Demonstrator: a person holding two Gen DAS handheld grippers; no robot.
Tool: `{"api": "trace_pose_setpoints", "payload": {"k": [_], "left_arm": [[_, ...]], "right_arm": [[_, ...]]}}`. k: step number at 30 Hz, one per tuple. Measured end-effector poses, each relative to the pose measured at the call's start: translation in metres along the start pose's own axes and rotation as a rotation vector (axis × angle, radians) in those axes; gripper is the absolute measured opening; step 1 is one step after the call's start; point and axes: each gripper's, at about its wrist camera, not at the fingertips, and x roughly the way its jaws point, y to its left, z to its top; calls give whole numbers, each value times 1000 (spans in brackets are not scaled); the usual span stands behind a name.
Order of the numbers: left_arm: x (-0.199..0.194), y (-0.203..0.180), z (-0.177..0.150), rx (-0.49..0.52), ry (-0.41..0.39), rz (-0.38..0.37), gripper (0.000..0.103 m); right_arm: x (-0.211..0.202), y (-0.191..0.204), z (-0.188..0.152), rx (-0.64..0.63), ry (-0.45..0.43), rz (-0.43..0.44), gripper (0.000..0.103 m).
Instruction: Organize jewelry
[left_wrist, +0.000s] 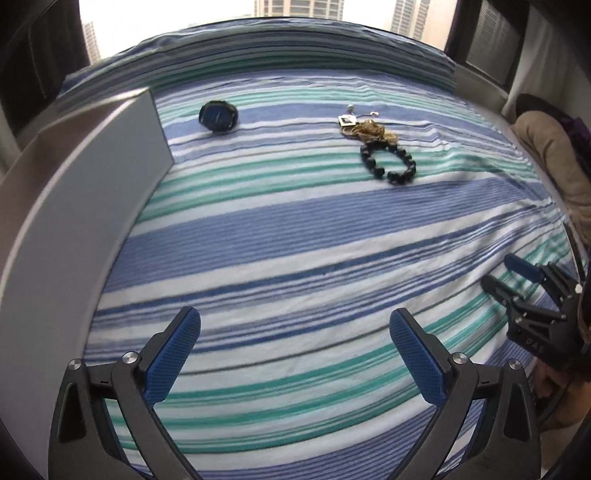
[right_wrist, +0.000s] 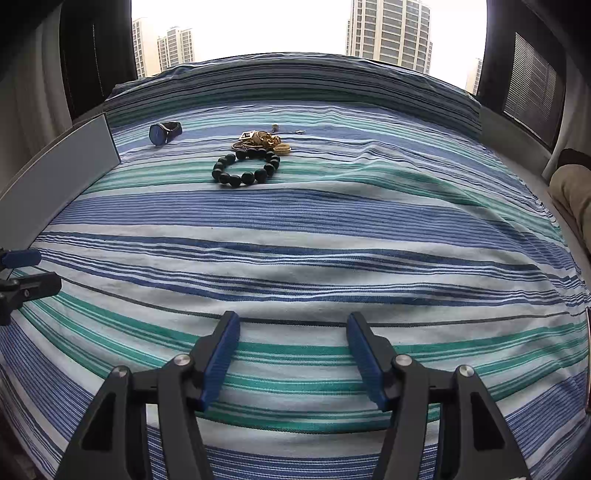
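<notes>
surface: a bed spread with a blue, teal and white striped cotton sheet (right_wrist: 332, 229) carried everything; a plain grey flat panel (left_wrist: 92, 177) stood along its left edge.
watch: a round dark-blue wristwatch with a black strap (right_wrist: 164, 133) lay near the far left corner of the bed, just beyond the panel's far end.
bracelet: a loop of large round black beads (right_wrist: 245, 168) lay toward the far edge, near the middle, well apart from the watch.
gold pile: a tangled heap of gold-coloured chains and small pendants (right_wrist: 264, 142) sat just behind the bracelet, seemingly touching it; the separate pieces could not be told apart.
left gripper: the left gripper (left_wrist: 293, 354) hung over the near part of the bed, its blue-padded fingers spread wide, nothing between them.
right gripper: the right gripper (right_wrist: 293, 354) hovered over the near edge, fingers apart and empty.
progress: judged from the layout, sorting had not begun; no piece was lifted or set in order, and no tray or box was in view.
left to do: untangling the gold heap, then placing each piece.
</notes>
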Motion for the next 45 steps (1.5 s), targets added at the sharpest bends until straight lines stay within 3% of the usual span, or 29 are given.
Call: {"api": "trace_pose_setpoints", "payload": {"k": [3,6,10,13,15,21,22,24,25,28,31,37,40,42,44,45], "left_arm": [[14,0,58,30,-33,52,102],[45,18,120,-11,-55,94,102],[99,49,182,-98,-4,184,102],[123,57,200,-126,0,296,102],[137,55,205,-91,35,247,102],[164,62,202,-83,91,295,97],[168,67,201,-104,100,280,89],[164,79,197,-184,82,194,59],[159,83,195,-215,76,179,53],[139,81,179,-227,58,149,52],[104,64,144,-199,61,73,52],[27,20,35,-33,114,5,53],[6,20,-15,-56,125,11,54],[6,26,-33,-87,110,30,59],[14,27,-40,-107,100,54,79],[15,26,-45,-118,86,63,81]], "right_arm": [[0,0,0,1,0,0,62],[0,0,0,1,0,1,62],[0,0,0,1,0,1,62],[0,0,1,2,0,1,62],[0,0,1,2,0,1,62],[0,0,1,2,0,1,62],[0,0,1,2,0,1,62],[0,0,1,2,0,1,62],[0,0,1,2,0,1,62],[0,0,1,3,0,1,62],[0,0,1,3,0,2,62],[0,0,1,3,0,2,62],[0,0,1,3,0,2,62],[0,0,1,3,0,1,62],[0,0,1,2,0,1,62],[0,0,1,3,0,2,62]]}}
